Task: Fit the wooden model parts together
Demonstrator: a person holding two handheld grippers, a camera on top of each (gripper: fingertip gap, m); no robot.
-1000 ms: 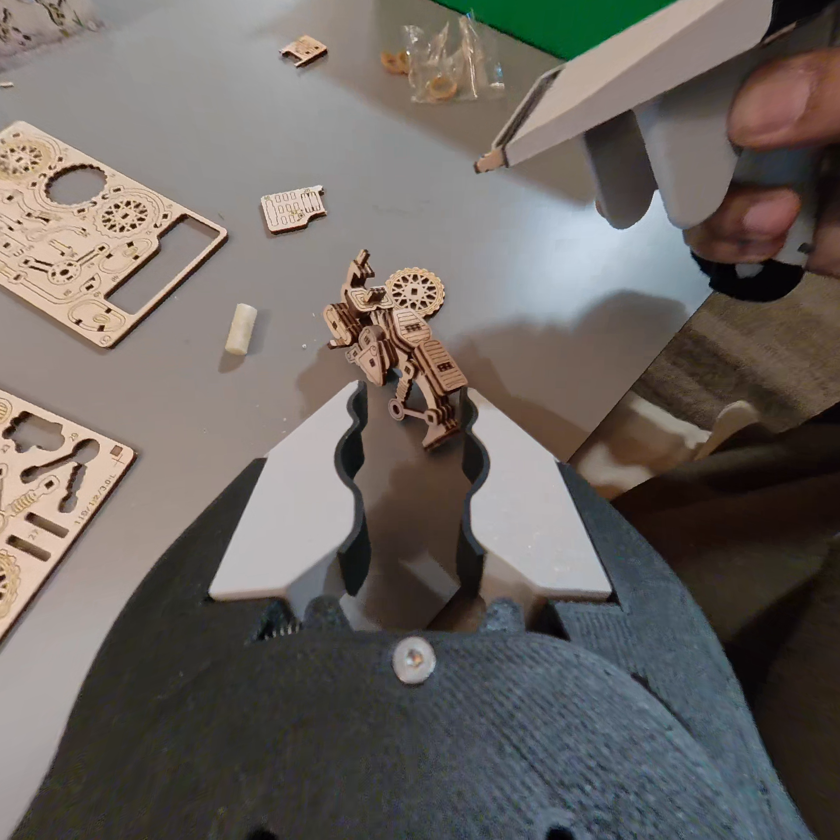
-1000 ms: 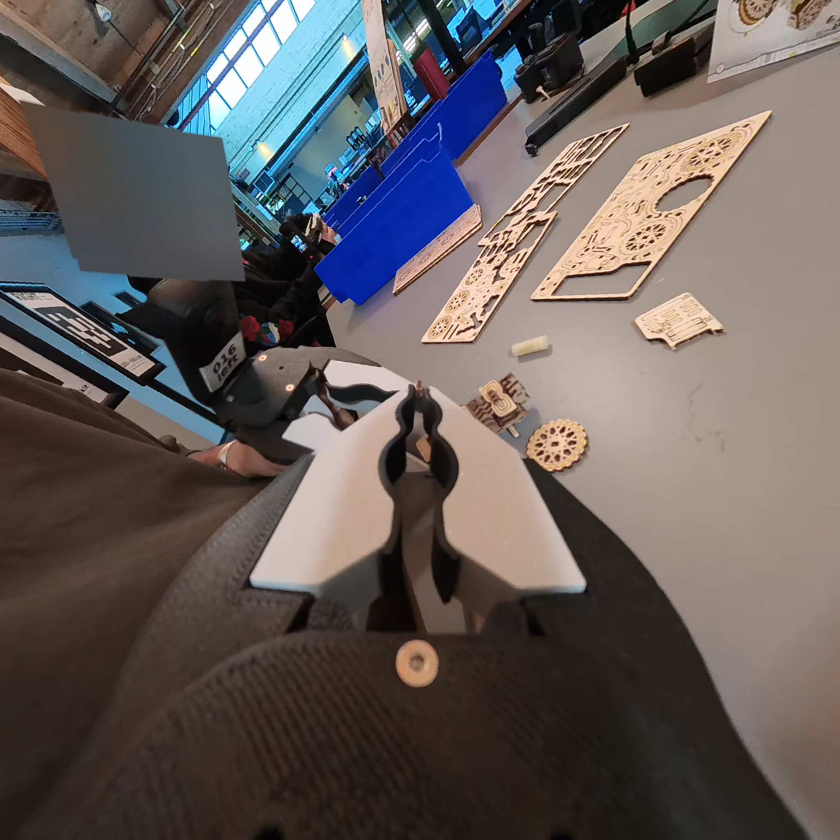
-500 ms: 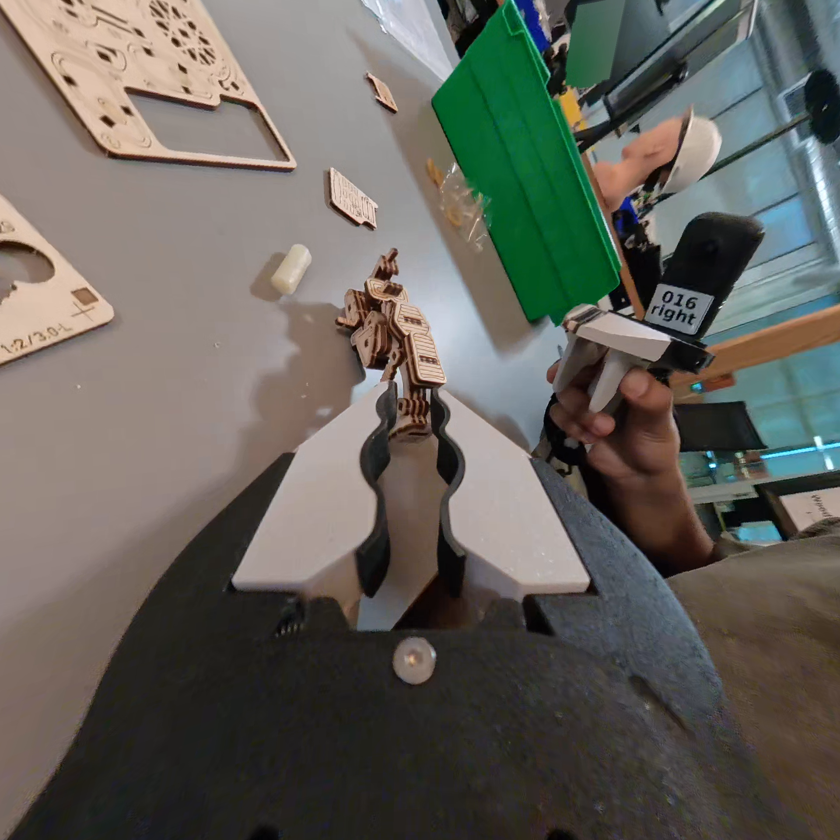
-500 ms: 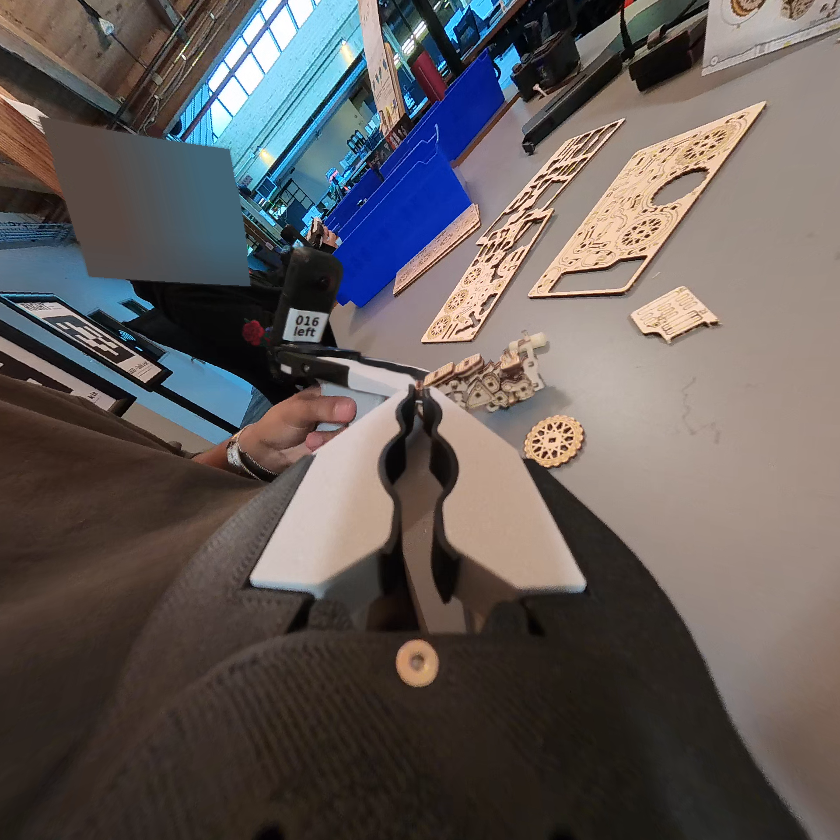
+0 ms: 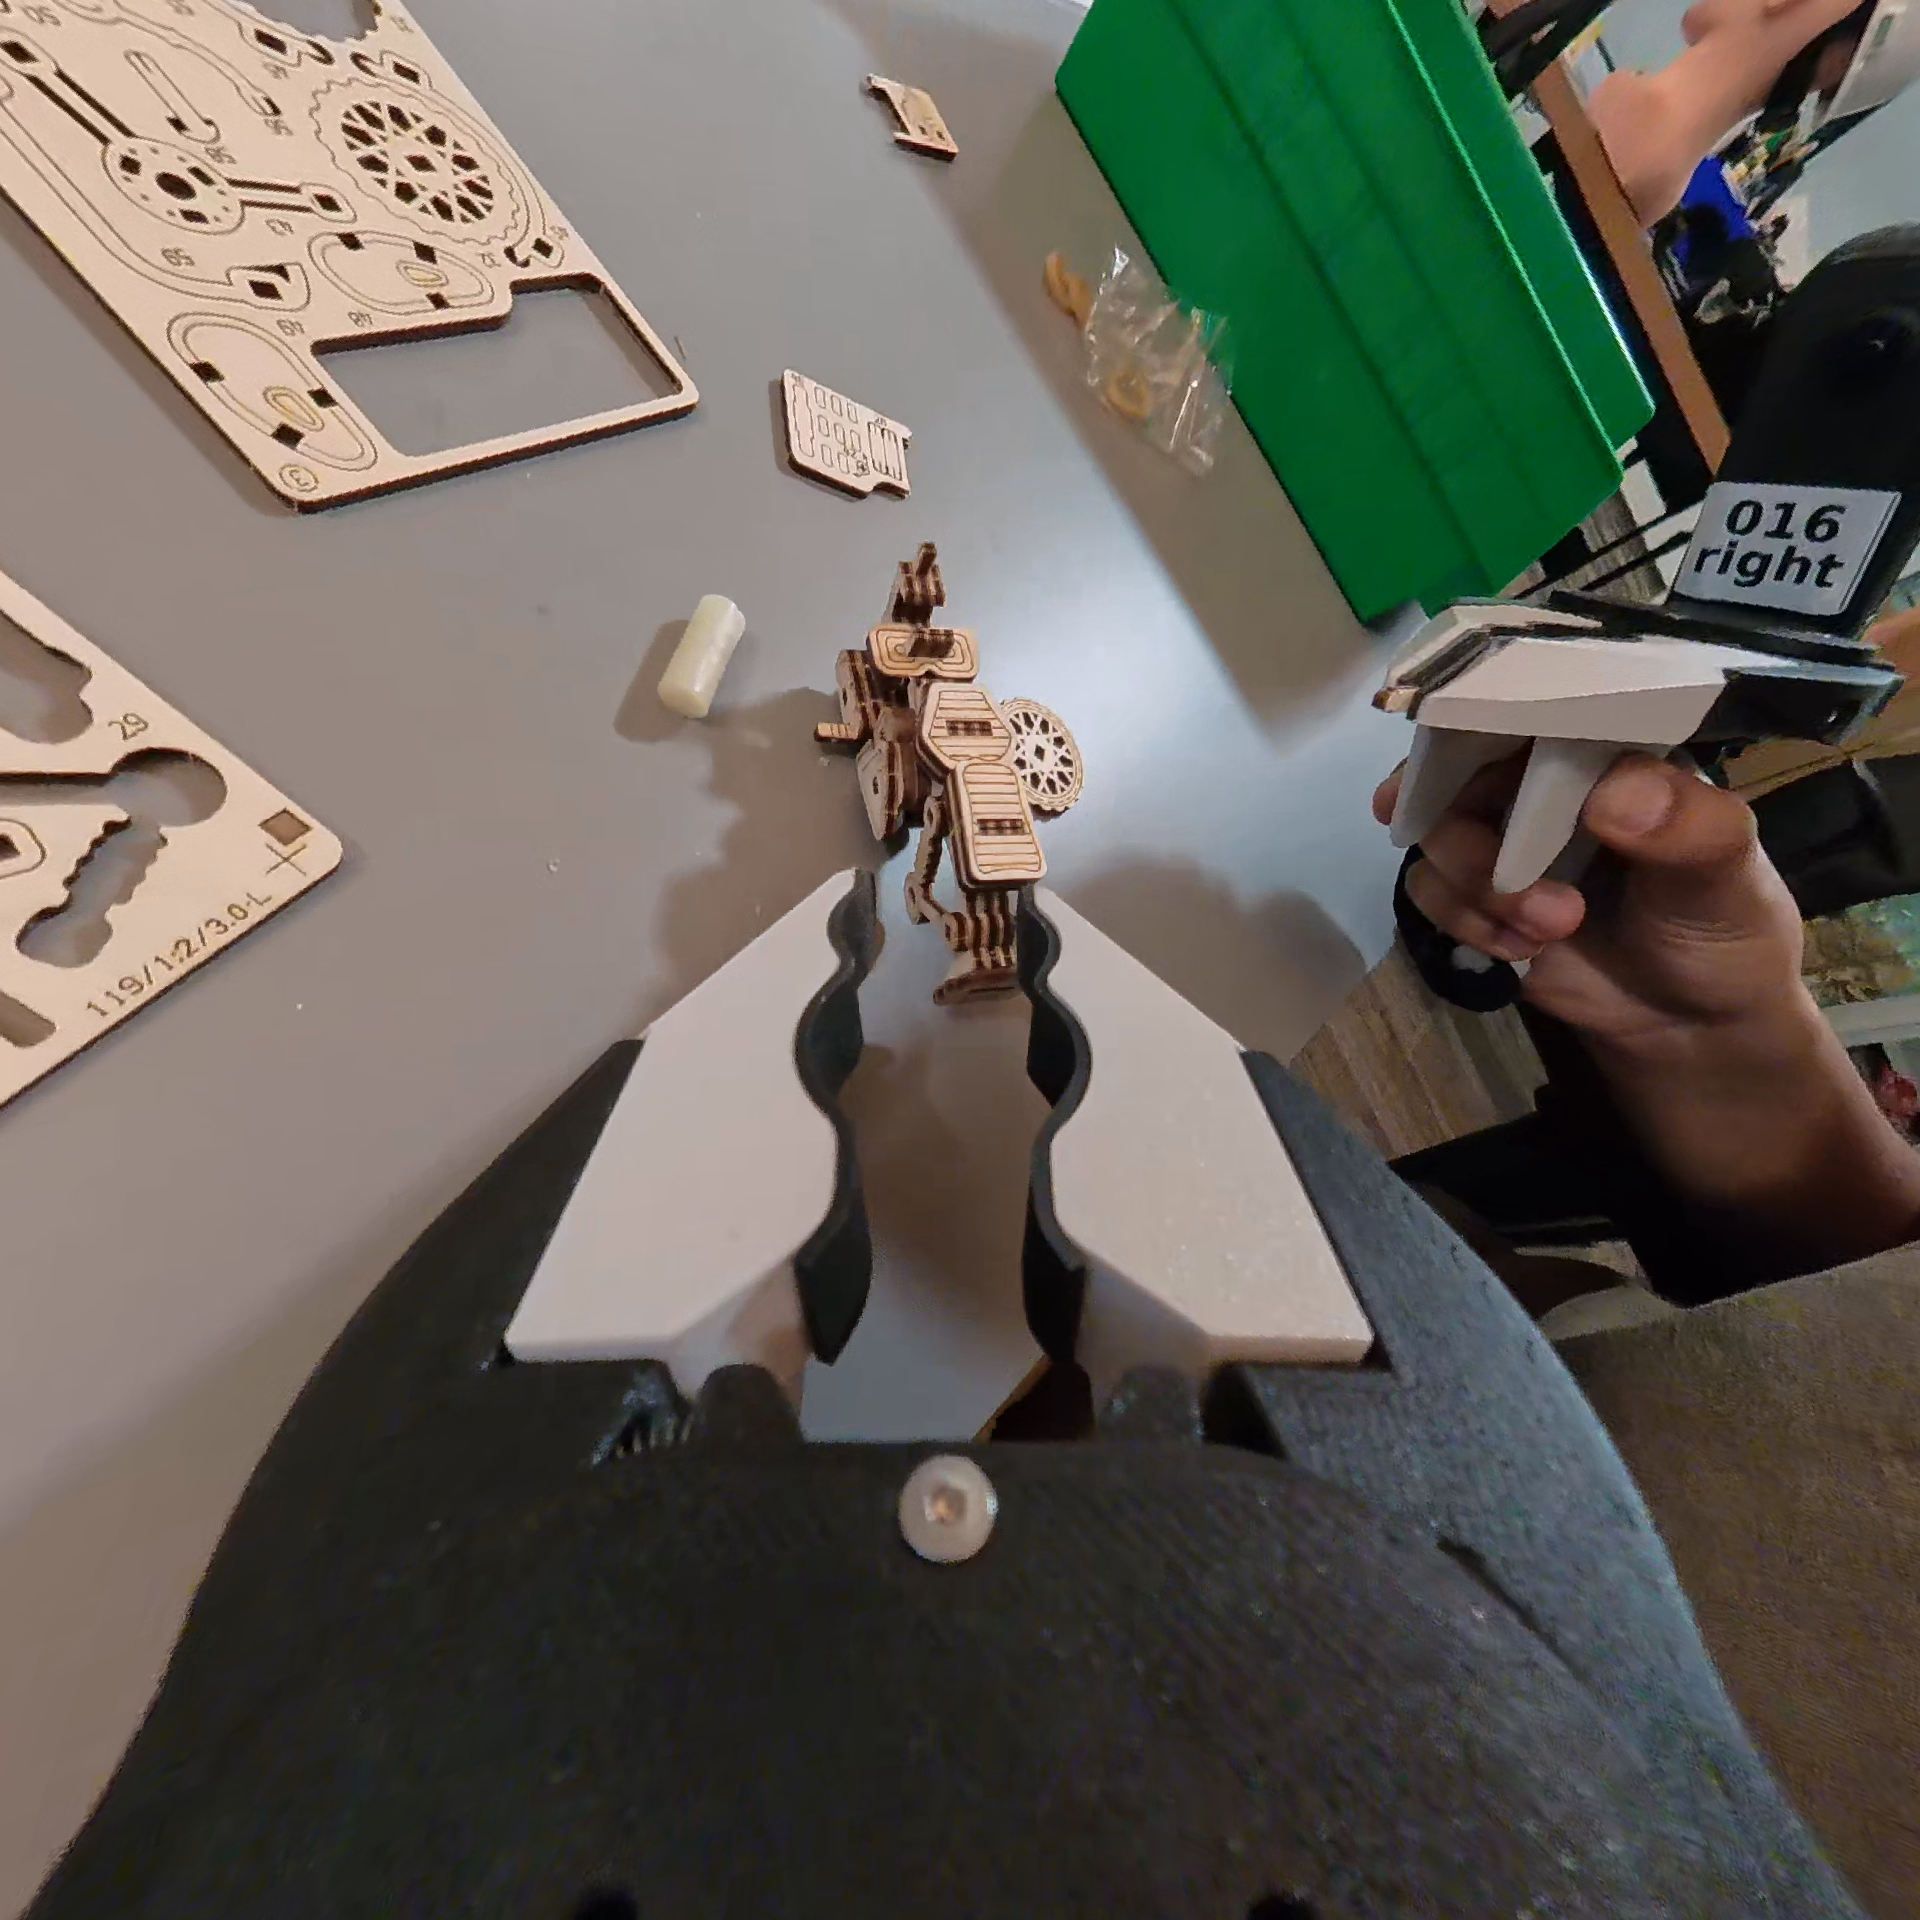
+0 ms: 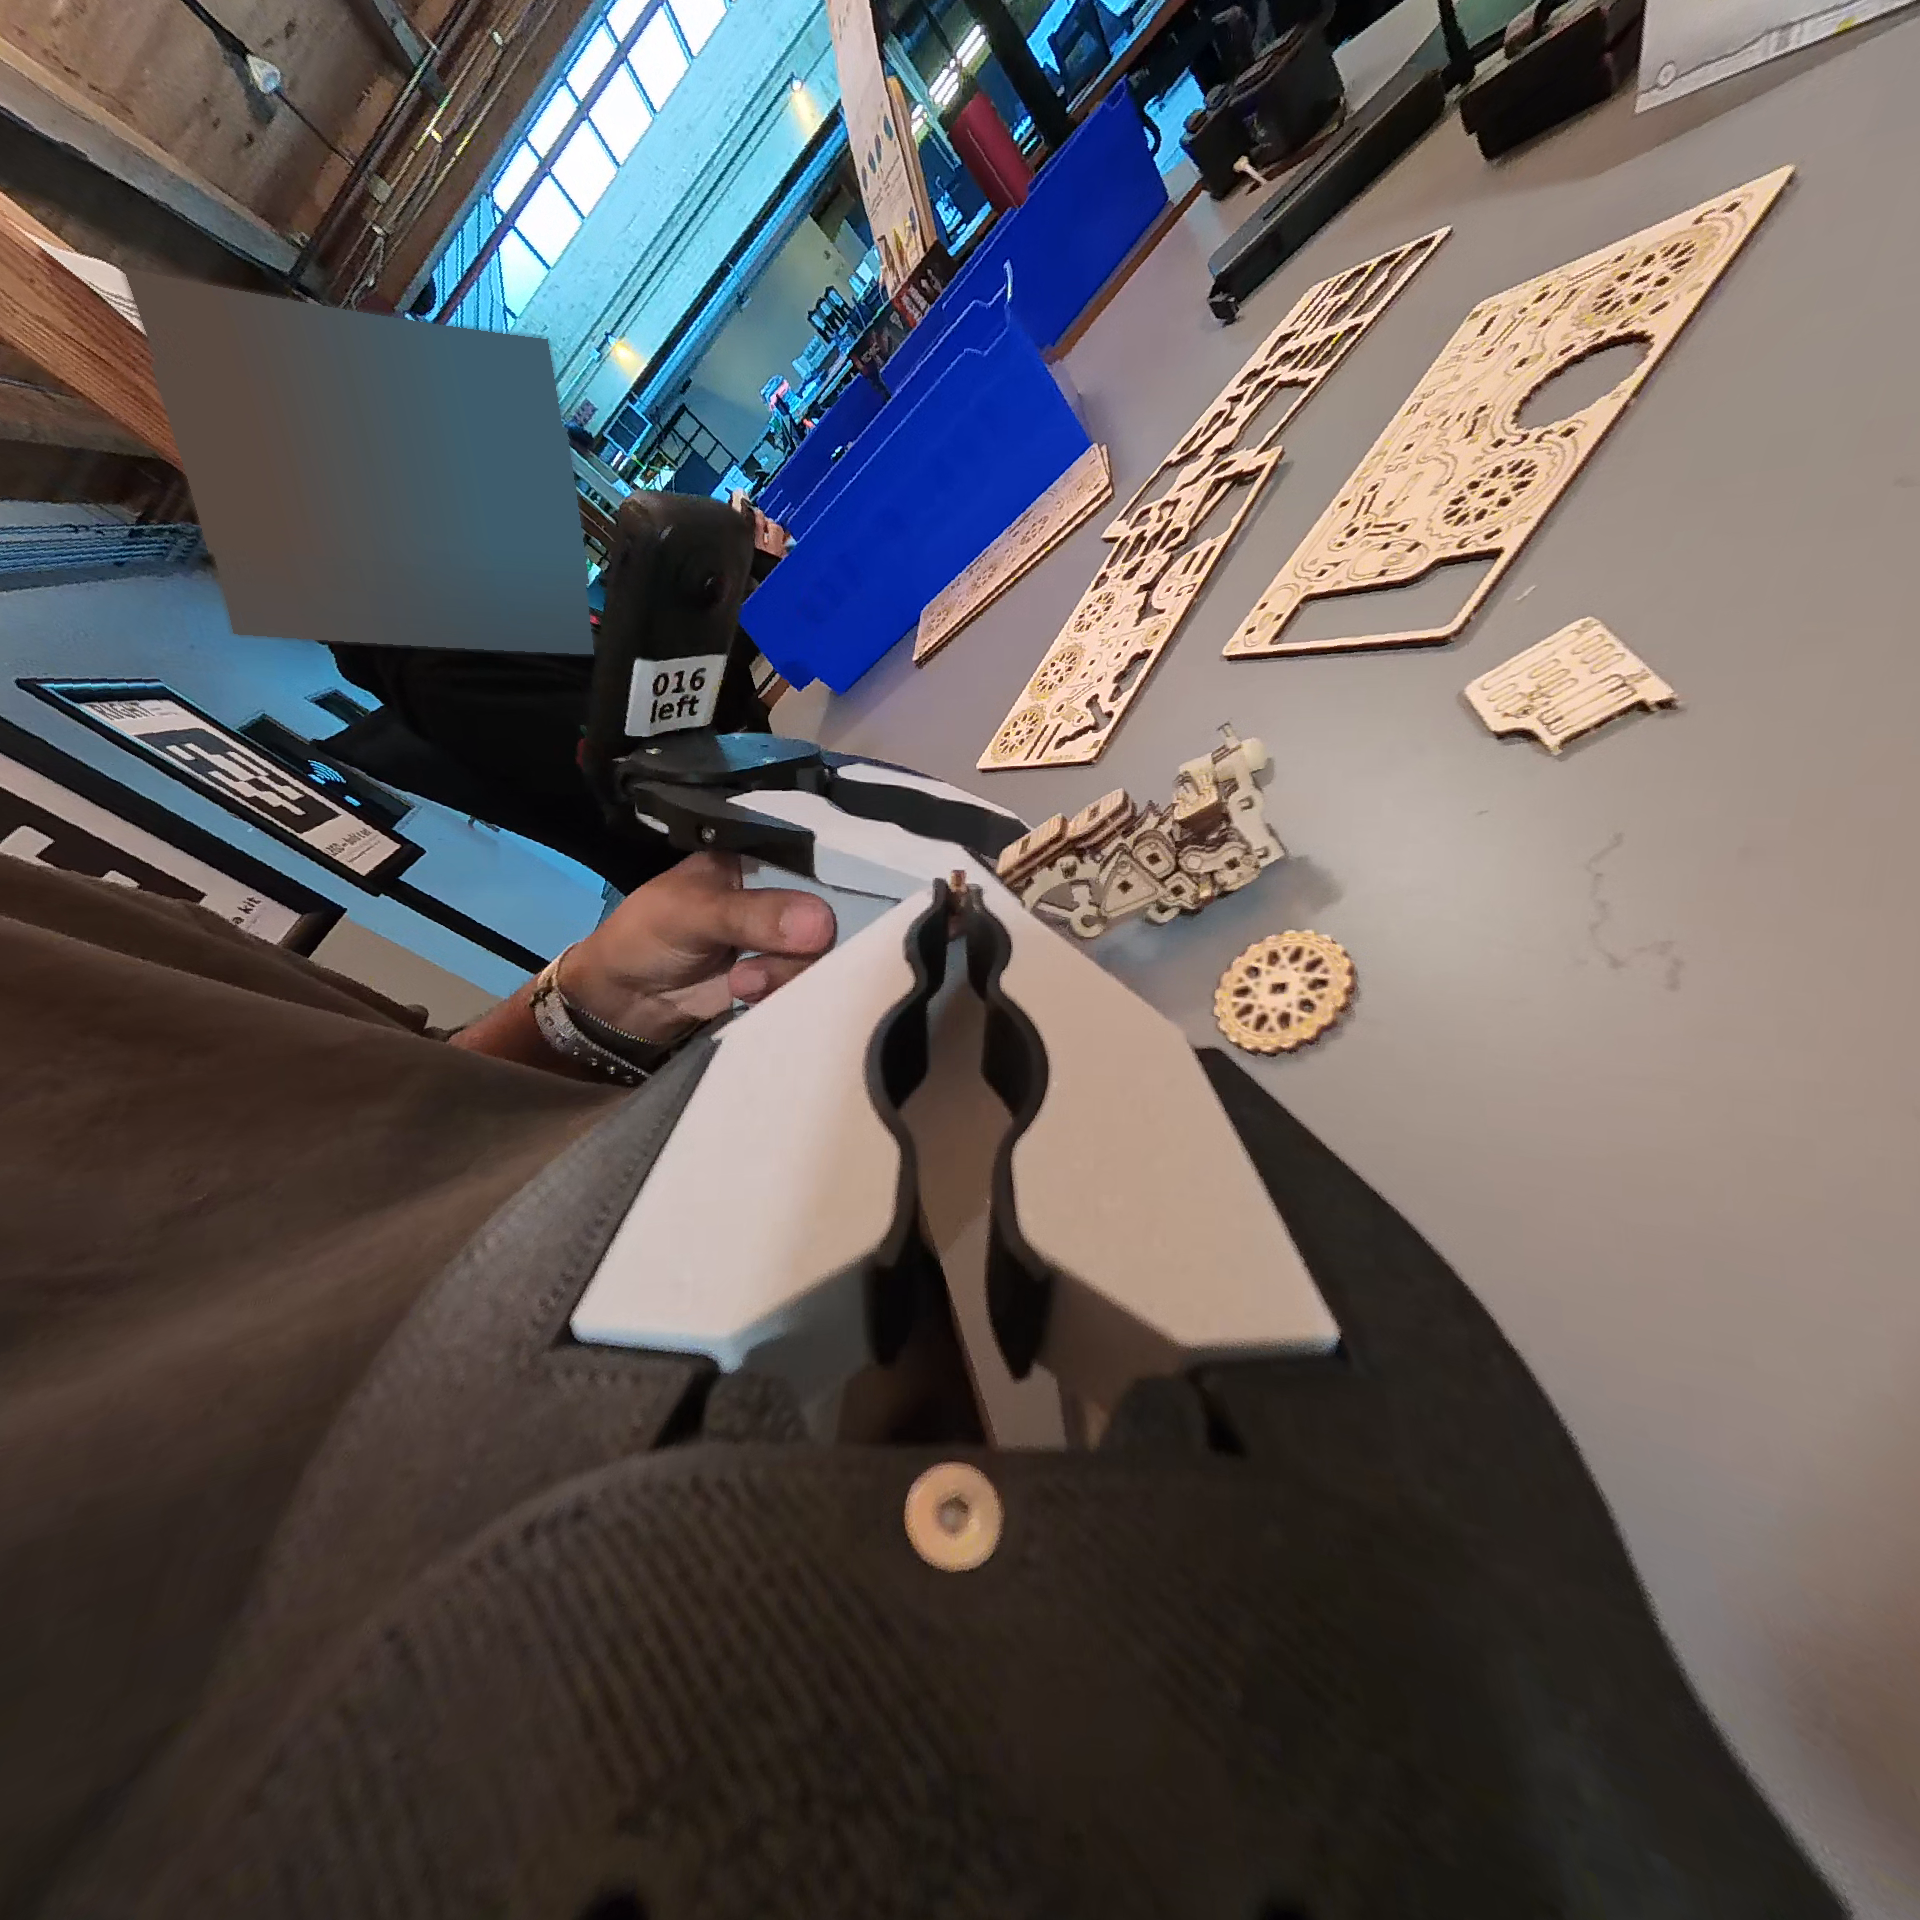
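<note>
A small part-built wooden model (image 5: 951, 769) lies on the grey table (image 5: 468, 1039); it also shows in the right wrist view (image 6: 1143, 862). Its near end sits between the tips of my left gripper (image 5: 945, 914), against the right finger. The left jaws stand apart with a gap on the left side. A loose wooden gear wheel (image 5: 1044, 753) lies just behind the model and shows in the right wrist view (image 6: 1285, 992). My right gripper (image 6: 961, 904) is shut on a tiny wooden piece (image 6: 958, 888), held in the air to the right of the model (image 5: 1387, 698).
A white cylinder (image 5: 703, 668), a small wooden card (image 5: 847, 434) and cut-out part sheets (image 5: 312, 260) lie to the left. A plastic bag (image 5: 1143, 364) and a green bin (image 5: 1351, 260) stand at the back right. A blue bin (image 6: 935, 488) stands beyond. The table edge runs along the right. There is about 9 cm between the tips of the two grippers. The white cylinder (image 5: 703, 668) is closer to my left gripper, around 5 cm from its tips; the right tips are 12 cm off.
Half a second ago my left gripper was shut on the model's end and tilted. Now its jaws stand wider and the model lies on the table. The right gripper stays shut.
</note>
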